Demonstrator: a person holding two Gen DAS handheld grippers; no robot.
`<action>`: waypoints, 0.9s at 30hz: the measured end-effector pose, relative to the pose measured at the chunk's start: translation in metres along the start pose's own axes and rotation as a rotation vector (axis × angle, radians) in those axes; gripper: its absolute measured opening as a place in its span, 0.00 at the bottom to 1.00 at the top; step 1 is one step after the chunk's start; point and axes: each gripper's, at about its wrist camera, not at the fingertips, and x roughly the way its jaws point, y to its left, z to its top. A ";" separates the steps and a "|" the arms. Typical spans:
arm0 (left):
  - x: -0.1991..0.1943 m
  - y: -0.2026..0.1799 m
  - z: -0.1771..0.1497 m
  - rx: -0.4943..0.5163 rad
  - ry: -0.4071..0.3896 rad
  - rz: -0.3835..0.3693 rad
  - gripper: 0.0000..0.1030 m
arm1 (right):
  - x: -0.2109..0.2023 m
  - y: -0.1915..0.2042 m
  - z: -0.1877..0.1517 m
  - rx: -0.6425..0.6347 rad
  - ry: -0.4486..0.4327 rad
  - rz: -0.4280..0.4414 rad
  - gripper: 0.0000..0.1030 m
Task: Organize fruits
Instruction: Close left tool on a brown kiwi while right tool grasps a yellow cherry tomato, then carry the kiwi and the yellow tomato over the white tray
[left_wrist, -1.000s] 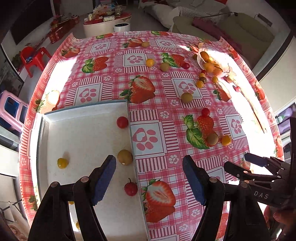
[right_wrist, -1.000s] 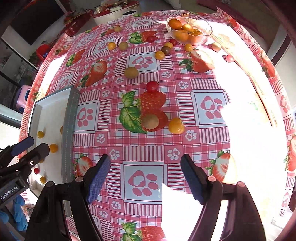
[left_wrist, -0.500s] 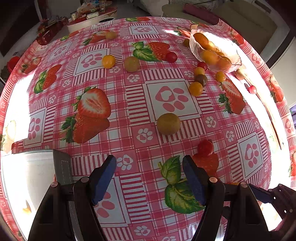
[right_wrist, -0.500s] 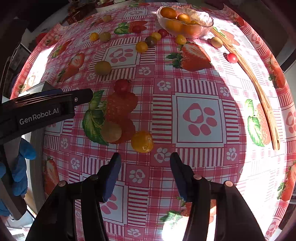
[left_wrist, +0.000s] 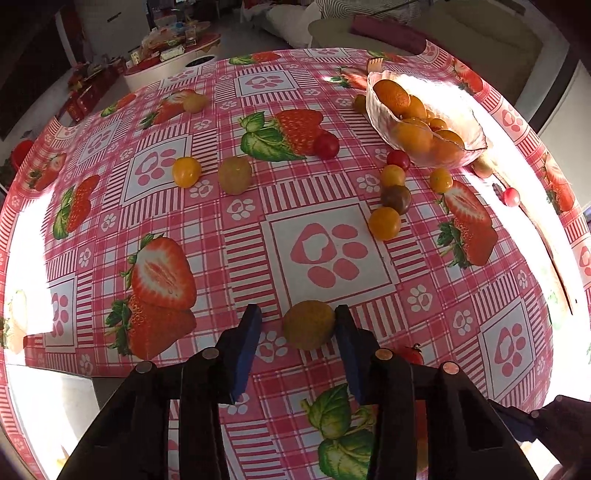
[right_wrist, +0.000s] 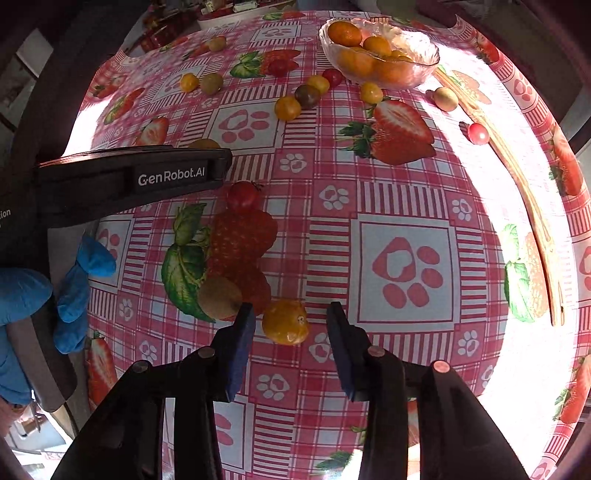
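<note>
Grippers had left the tray and descended: left gripper (left_wrist: 298, 325) stood open around a dull fruit (left_wrist: 308, 324), right gripper (right_wrist: 290, 325) open around a yellow tomato (right_wrist: 285, 321), both fruits tabletop, ungrasped.

I see hard sunlight from the right blowing out the desk (left_wrist: 528, 155) edges to white in both views. Fisheye bends the rims strongly. Centre stays sharp; the bowl (right_wrist: 421, 48) glares, and corners fall dark.
</note>
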 end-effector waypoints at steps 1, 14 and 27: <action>-0.001 -0.001 0.000 0.008 -0.001 -0.003 0.29 | 0.000 0.000 0.001 0.001 -0.002 0.001 0.30; -0.042 0.008 -0.041 -0.026 -0.006 -0.079 0.29 | -0.008 -0.013 -0.004 0.110 0.013 0.072 0.25; -0.098 0.053 -0.090 -0.147 -0.037 -0.067 0.29 | -0.024 0.021 -0.011 0.081 0.010 0.105 0.25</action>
